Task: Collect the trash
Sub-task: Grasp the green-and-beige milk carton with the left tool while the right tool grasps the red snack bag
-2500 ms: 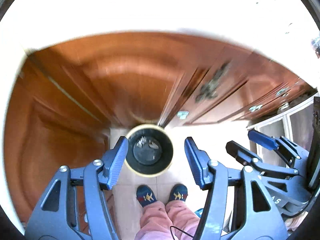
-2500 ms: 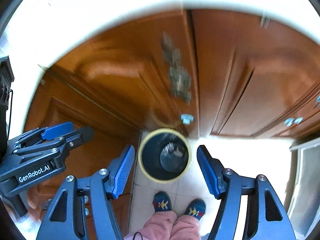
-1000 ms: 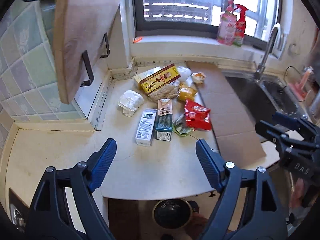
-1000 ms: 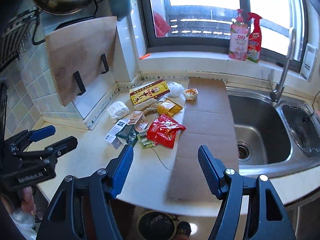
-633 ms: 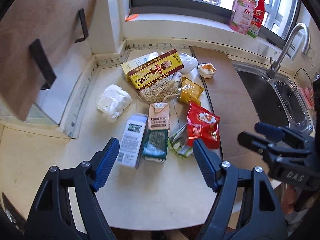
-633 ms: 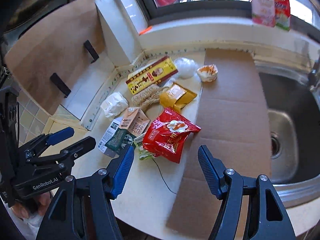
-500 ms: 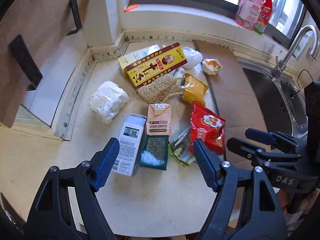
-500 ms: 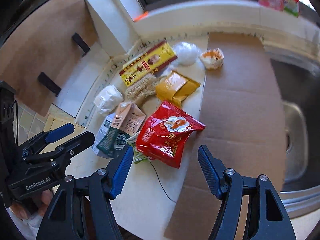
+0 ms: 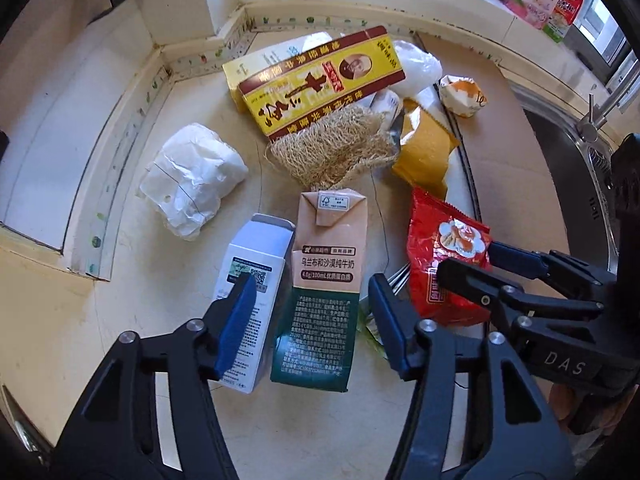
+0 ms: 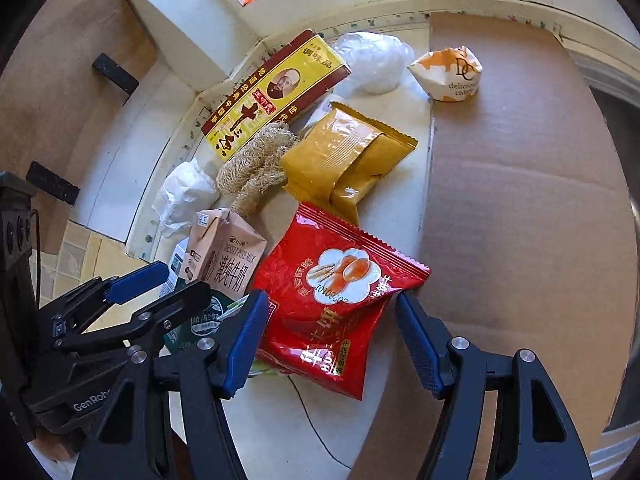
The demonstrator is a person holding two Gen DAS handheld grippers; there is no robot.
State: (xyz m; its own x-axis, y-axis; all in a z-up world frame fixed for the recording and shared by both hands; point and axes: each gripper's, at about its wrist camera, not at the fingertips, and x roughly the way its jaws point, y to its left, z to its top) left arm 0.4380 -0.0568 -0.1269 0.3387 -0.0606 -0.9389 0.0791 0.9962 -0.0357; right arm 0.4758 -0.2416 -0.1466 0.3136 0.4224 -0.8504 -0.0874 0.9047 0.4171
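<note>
Now both came down from the bin: left gripper (image 9: 310,316) wide over milk carton (image 9: 326,280), right gripper (image 10: 332,336) wide around red snack bag (image 10: 340,292).

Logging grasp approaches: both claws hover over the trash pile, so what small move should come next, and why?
Probably lower the left claw onto the milk carton and close. Its open jaws already straddle the carton, nothing held. The right claw likewise frames the red snack bag.

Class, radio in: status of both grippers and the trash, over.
Both grippers open, empty. Left gripper over milk carton; right gripper over red snack bag. Nothing blocking.
</note>
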